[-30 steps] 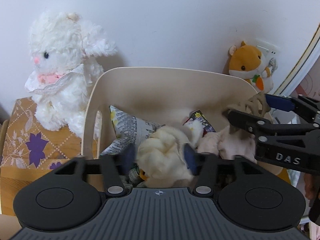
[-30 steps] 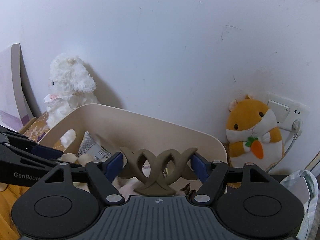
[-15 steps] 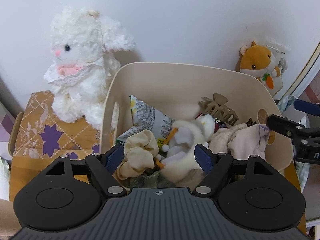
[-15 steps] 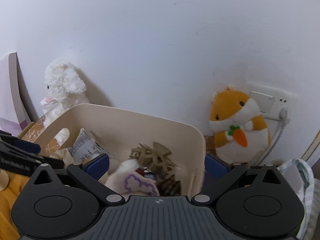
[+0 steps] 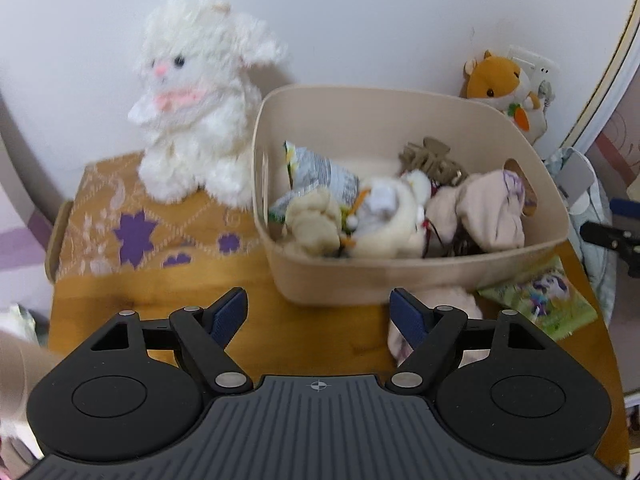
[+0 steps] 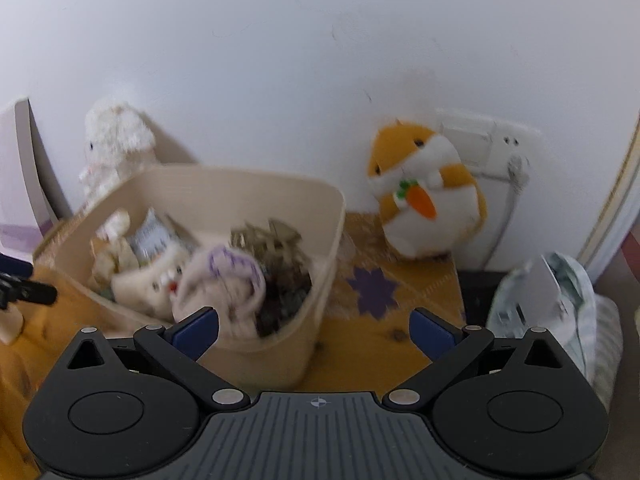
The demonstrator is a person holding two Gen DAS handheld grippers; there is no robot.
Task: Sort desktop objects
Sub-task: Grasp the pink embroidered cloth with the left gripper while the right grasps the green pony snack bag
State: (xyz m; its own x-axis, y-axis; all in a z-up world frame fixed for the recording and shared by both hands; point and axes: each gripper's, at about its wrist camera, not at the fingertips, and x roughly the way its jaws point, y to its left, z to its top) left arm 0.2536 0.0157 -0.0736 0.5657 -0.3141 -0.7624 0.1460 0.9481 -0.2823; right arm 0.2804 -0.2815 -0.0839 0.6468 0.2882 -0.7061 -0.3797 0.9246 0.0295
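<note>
Inside, the beige bin (image 5: pixel 420 276) holds a hair clip (image 5: pixel 430 158), a snack packet (image 5: pixel 320 174) and soft toys (image 5: pixel 384 216).

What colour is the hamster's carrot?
The carrot is orange with a green top, clearest in the right wrist view.

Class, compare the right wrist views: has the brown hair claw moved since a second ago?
Yes. It was between the right gripper jaws above the beige bin; now it lies inside the bin as the brown hair claw, jaws empty.
</note>
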